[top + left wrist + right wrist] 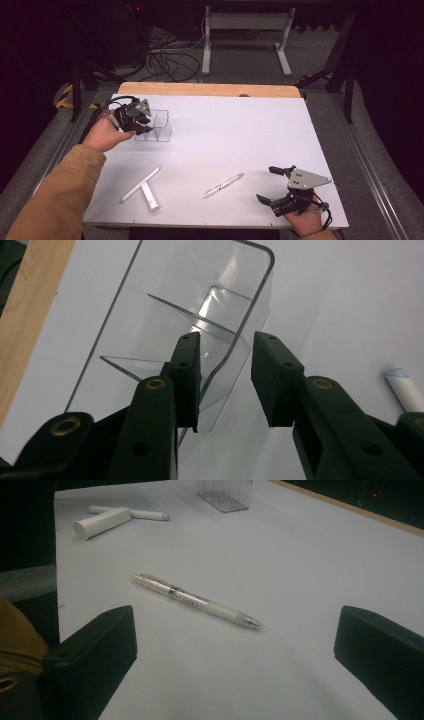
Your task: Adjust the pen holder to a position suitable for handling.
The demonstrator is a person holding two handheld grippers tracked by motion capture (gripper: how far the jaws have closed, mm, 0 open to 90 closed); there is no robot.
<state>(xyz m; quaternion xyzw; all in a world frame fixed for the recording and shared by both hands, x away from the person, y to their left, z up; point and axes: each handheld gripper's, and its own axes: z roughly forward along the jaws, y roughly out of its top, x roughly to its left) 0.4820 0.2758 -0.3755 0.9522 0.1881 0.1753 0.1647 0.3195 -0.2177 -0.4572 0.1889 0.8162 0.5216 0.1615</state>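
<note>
The clear divided box [159, 126] stands at the table's [240, 120] far left. Nearer the person, two white tubes [142, 186] lie crossed at left, with the pen [223, 185] to their right.

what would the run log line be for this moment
left gripper: open, straddling wall of clear plastic divided organizer | right gripper: open, facing white click pen | two white tubes: crossed on table

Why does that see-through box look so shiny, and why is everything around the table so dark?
In the left gripper view, light glares off the clear organiser between the left gripper jaws. In the high view, the lit white table is bright and the floor beyond falls into shadow. In the right gripper view, the pen is sharp and the near jaws blur.
</note>
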